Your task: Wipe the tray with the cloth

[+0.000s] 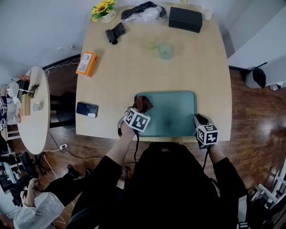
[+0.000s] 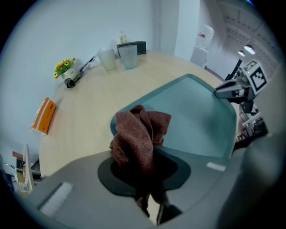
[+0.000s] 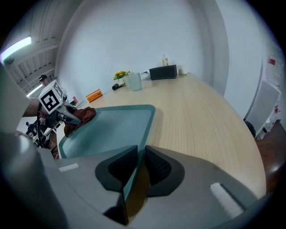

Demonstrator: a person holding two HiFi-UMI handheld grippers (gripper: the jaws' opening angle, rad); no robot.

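Observation:
A teal tray (image 1: 174,116) lies on the wooden table near its front edge. My left gripper (image 1: 139,110) is shut on a bunched brown cloth (image 1: 143,104), which rests at the tray's near left corner. In the left gripper view the cloth (image 2: 139,134) bulges out from between the jaws over the tray (image 2: 196,112). My right gripper (image 1: 199,121) is clamped on the tray's right near rim. In the right gripper view the rim (image 3: 134,179) sits edge-on between the pads, and the left gripper (image 3: 71,117) with the cloth (image 3: 86,115) shows across the tray.
Two translucent cups (image 1: 150,42) (image 1: 165,50) stand behind the tray. A black phone (image 1: 86,109) and an orange box (image 1: 87,63) lie at the table's left edge. A black box (image 1: 185,19), a flower pot (image 1: 103,10) and dark items sit at the back.

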